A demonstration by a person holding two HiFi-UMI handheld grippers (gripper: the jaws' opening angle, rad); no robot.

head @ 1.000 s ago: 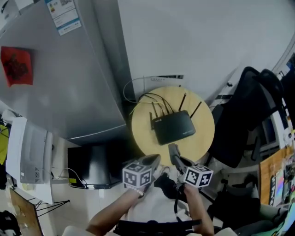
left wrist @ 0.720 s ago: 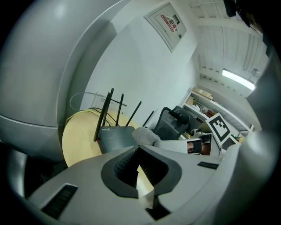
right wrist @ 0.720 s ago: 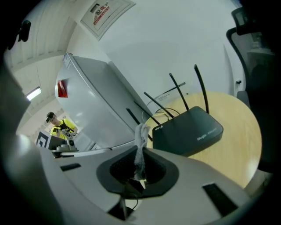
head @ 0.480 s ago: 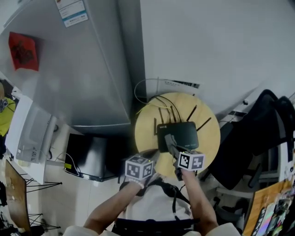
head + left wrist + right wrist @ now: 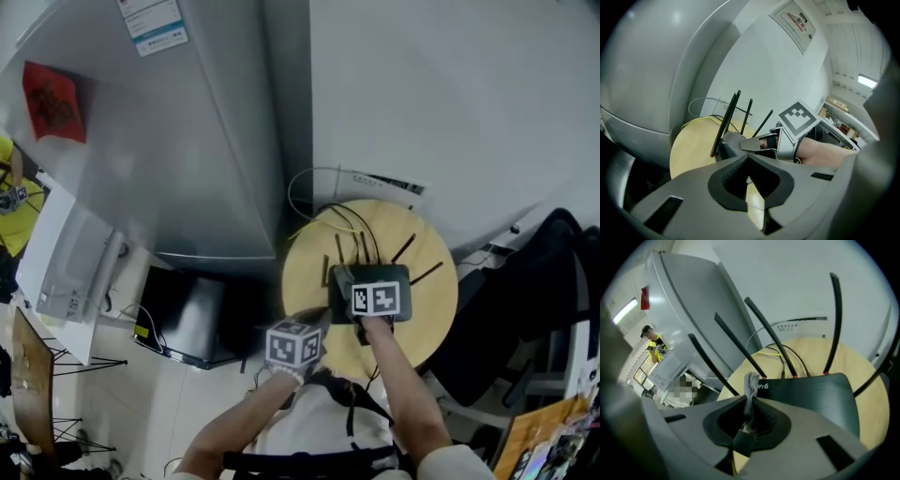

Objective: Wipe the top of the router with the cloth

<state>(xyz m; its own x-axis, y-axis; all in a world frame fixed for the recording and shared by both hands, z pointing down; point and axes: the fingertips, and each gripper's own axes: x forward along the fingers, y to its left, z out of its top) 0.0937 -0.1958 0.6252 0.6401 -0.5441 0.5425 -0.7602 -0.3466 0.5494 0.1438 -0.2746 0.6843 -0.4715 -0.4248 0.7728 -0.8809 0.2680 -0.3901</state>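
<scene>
Since the frame half a second back, the right gripper (image 5: 751, 399) has pushed forward from the near edge of the router (image 5: 820, 394) to sit over its top. In the head view its marker cube now covers most of the black case.

The router lies flat around the middle of the round wooden surface (image 5: 433, 302). Its antennas (image 5: 834, 319) rise along the far edge, and black and yellow cables (image 5: 780, 352) run off behind it. The grey cloth (image 5: 751, 382) is pinched between the right gripper's jaws, which are pressed together on it. A tuft sticks out past the tips, just in front of the white lettering at the router's front left. In the left gripper view the cloth shows as a grey wad that appears to lie on the router's near corner, beside the foot of an antenna.

The left gripper (image 5: 747, 156) is held nearer to the person, at the near left rim of the surface and apart from the router. Its jaws are pressed together with nothing between them. The person's two forearms reach up from the bottom of the head view.

A white cable (image 5: 309, 183) loops against the white wall beyond the surface. To the left stands a tall silver refrigerator (image 5: 178, 141) with a red sticker (image 5: 54, 103) and a label (image 5: 155, 26) on it. A black chair (image 5: 553, 272) stands at the right. Far off in the right gripper view is a person in a yellow top (image 5: 655, 342).
</scene>
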